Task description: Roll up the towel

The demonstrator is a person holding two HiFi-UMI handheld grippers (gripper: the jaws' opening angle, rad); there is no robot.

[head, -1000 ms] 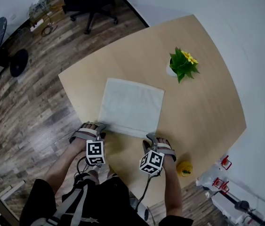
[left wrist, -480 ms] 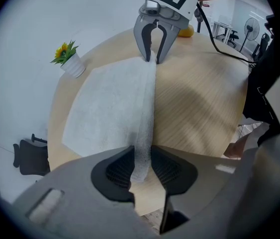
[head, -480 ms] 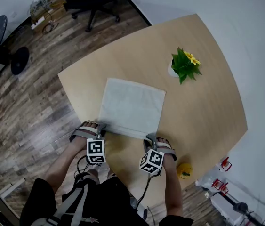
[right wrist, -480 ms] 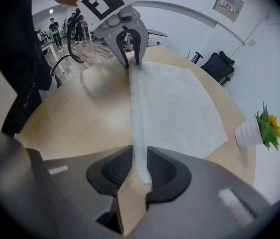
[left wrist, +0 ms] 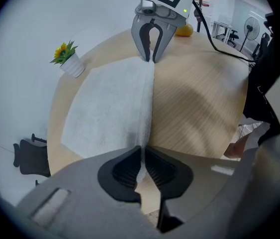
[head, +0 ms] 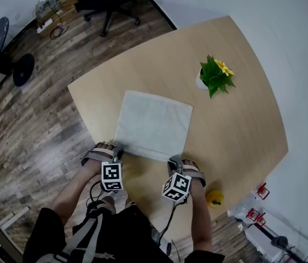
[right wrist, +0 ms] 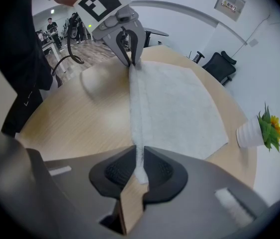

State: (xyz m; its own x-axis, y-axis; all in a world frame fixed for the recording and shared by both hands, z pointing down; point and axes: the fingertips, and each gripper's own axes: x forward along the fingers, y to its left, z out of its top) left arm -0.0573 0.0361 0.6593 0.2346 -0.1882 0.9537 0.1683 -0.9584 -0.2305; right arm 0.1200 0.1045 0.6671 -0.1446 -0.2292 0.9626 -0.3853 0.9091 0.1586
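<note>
While the towel (head: 154, 124) lies flat on the tabletop (head: 236, 130), stretching toward 12 o'clock, left tool (head: 117, 148) and right tool (head: 173, 159), jaws just closing, each pinch a corner of its near edge, which runs roughly 9 to 3 o'clock.

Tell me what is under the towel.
The towel lies flat on the wooden table, which shows bare all round it. The part beneath is covered; no bump shows. The left gripper and right gripper, jaws just closing, pinch its near edge.
</note>
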